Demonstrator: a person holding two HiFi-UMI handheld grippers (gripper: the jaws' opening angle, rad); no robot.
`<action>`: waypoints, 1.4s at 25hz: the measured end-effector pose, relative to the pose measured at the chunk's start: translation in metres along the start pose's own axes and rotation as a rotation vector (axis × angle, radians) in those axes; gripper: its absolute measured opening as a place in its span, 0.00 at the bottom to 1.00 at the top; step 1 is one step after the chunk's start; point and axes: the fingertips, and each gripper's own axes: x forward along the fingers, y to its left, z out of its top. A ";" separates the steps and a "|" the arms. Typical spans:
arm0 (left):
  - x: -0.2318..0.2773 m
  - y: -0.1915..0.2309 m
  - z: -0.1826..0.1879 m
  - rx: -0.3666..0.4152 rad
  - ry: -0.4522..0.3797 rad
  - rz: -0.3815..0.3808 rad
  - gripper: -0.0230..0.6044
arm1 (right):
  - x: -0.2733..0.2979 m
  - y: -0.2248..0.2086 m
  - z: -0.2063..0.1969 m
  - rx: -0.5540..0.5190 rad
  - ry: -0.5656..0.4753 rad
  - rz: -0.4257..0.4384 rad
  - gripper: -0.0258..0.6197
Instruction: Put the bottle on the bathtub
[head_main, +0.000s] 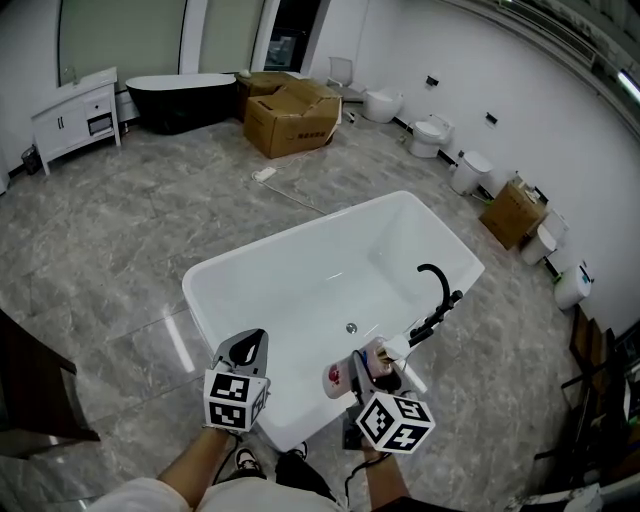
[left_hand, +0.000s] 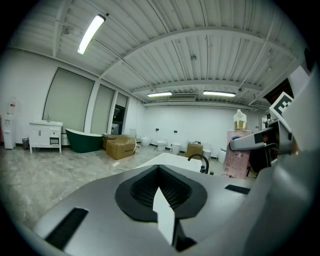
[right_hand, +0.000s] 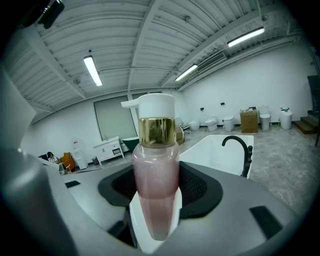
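Observation:
The bottle (right_hand: 155, 180) is pink with a gold collar and a white pump, and my right gripper (right_hand: 155, 222) is shut on its body. In the head view that bottle (head_main: 343, 379) is held by the right gripper (head_main: 362, 374) just over the near rim of the white bathtub (head_main: 300, 236), close to the black faucet (head_main: 437, 293). My left gripper (head_main: 246, 348) hovers at the same near rim, further left, shut with nothing in it. The left gripper view shows the bottle (left_hand: 236, 150) to its right and the bathtub (left_hand: 167, 159) ahead.
Cardboard boxes (head_main: 291, 116), a black tub (head_main: 180, 99) and a white vanity (head_main: 76, 120) stand at the far side. Toilets (head_main: 430, 135) and another box (head_main: 512, 212) line the right wall. Grey marble floor surrounds the tub.

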 end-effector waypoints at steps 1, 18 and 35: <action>0.001 -0.002 -0.003 -0.001 0.005 -0.004 0.04 | -0.001 -0.001 -0.001 0.005 -0.001 0.000 0.41; 0.043 -0.074 -0.044 0.044 0.121 -0.153 0.04 | -0.025 -0.074 -0.034 0.086 0.021 -0.139 0.41; 0.072 -0.121 -0.132 0.090 0.301 -0.224 0.04 | -0.028 -0.125 -0.110 0.134 0.107 -0.195 0.41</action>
